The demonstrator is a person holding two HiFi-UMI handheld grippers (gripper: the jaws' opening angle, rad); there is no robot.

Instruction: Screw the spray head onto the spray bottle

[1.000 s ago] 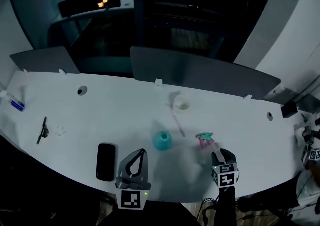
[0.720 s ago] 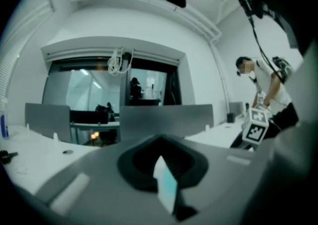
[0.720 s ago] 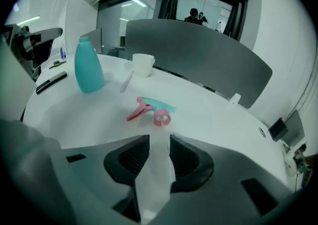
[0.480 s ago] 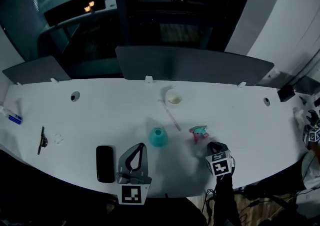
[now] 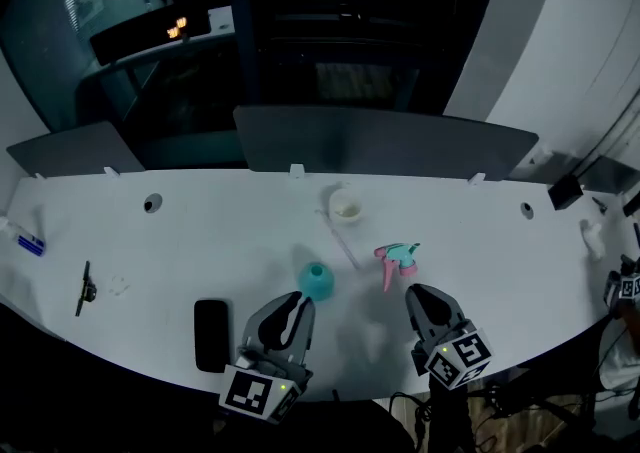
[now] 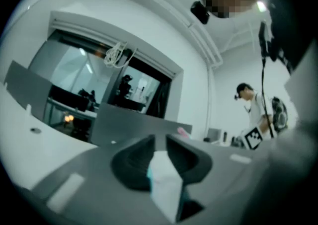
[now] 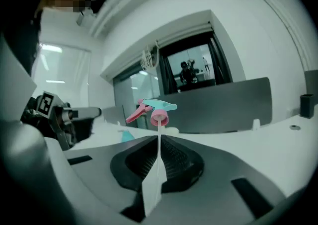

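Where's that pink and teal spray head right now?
In the head view the spray head is right of centre, just right of the teal bottle, its thin tube pinched in the right gripper.

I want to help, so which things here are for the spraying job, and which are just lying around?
For the job: spray head, bottle.
Just lying about: phone, white cup, black tool.

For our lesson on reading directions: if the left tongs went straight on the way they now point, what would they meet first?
Most likely the small teal round-bodied spray bottle, which stands just ahead of the shut left tongs. Depth is hard to judge from above, so they might only graze its side.
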